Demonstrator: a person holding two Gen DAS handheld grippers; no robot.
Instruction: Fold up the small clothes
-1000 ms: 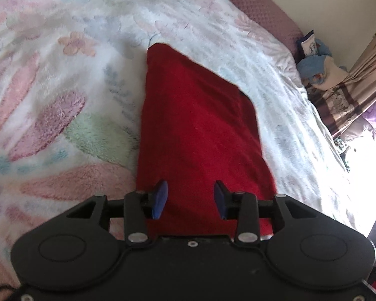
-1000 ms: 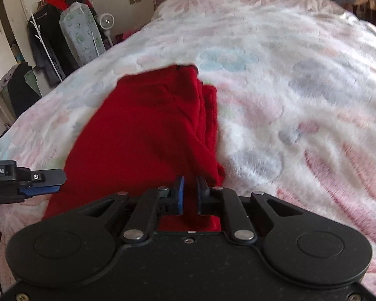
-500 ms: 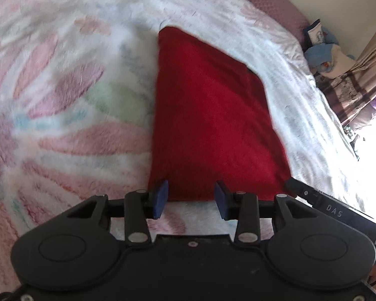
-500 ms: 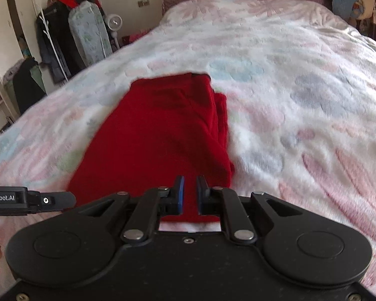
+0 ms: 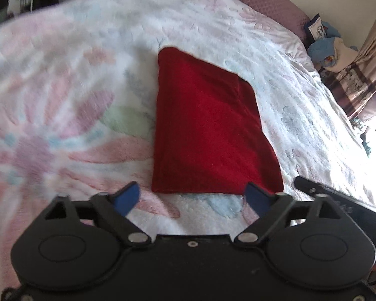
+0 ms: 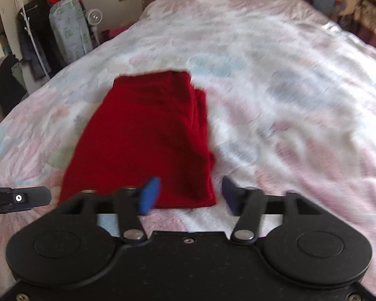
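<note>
The red fleece garment [image 5: 210, 130], folded into a rectangle, lies on the floral fleece bedspread [image 5: 62, 105] just ahead of the left gripper [image 5: 191, 199], long axis running away; jaws opening, nothing between.

Right view: it lies ahead-left of the right gripper [image 6: 189, 194], whose empty jaws are opening too, about equally near.

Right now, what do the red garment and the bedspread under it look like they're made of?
Red garment: seems a soft, matte knit or fleece; no sheen, thick rounded folded edges, layers stacked along its right side. Exact fabric unclear through blur.

Bedspread: looks like plush, fuzzy fleece with a pastel flower print; the surface shows a short fluffy nap and soft ripples.
</note>
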